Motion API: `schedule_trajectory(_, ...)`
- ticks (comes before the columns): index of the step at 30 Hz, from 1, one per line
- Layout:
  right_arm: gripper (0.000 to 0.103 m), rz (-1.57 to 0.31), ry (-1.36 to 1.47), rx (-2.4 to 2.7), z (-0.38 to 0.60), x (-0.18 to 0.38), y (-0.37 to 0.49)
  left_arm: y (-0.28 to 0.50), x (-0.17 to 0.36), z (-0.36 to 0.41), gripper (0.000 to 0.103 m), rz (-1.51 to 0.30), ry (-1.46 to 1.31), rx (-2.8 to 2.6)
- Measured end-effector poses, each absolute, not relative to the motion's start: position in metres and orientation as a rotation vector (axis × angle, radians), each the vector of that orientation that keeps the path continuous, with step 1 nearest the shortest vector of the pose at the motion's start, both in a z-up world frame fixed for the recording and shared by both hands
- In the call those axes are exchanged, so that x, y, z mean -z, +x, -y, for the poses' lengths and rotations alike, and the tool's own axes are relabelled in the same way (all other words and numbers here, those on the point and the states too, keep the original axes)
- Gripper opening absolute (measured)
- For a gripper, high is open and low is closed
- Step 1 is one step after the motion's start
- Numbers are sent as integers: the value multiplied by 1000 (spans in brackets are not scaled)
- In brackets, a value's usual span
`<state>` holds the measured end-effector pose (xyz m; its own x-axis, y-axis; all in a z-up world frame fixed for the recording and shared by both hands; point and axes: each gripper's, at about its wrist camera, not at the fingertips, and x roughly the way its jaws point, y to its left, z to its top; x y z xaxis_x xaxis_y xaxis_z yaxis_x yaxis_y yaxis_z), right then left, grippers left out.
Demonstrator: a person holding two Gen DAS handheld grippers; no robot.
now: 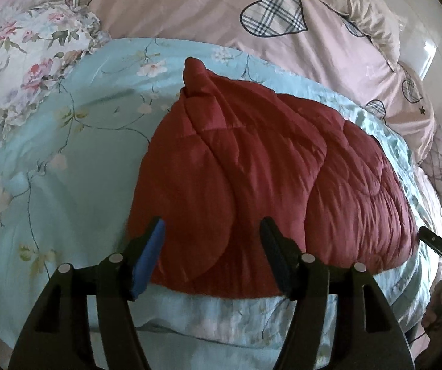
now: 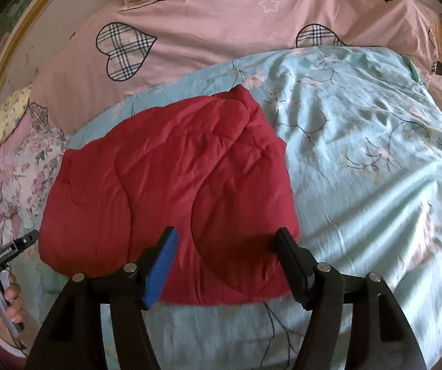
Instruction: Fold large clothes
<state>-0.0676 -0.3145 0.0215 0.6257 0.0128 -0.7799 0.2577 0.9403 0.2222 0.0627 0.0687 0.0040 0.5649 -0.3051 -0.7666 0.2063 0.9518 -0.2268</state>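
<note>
A dark red quilted garment (image 1: pixel 251 169) lies folded into a thick bundle on a light blue floral quilt (image 1: pixel 51 154). In the left wrist view my left gripper (image 1: pixel 213 246) hovers over the bundle's near edge, open, with no cloth pinched between its pads. The right wrist view shows the same garment (image 2: pixel 165 185) on the quilt (image 2: pixel 359 154). My right gripper (image 2: pixel 227 246) stands open above its near right corner, nothing held. Each view catches the other gripper at its edge: the right one (image 1: pixel 436 243) and the left one (image 2: pixel 5 252) in a hand (image 2: pixel 8 296).
A pink duvet with plaid hearts (image 1: pixel 221 6) covers the far side of the bed. A floral pillow (image 1: pixel 29 61) lies at the left and a beige pillow (image 1: pixel 359 9) at the far right. The quilt's front edge (image 2: pixel 221 339) hangs below the grippers.
</note>
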Motion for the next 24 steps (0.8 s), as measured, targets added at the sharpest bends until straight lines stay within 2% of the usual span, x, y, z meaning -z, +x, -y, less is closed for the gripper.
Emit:
schedule_trajectory(4,71,-898,291,154,302,-19,-76,55,-2,-63,66,-930,-91,308)
schedule_trajectory(6,72,-905,276,144,295,-19,-78,52,-1,-57,71,-931,-71,313)
schedule_trajectory(14,73,-921,217,78,260,-16,-73,39,-4,-33,75,-928,-17,362)
schedule_trajectory(24,77,-936,153,4,219,-9,-59,31,0,-16,77,-953,21,364)
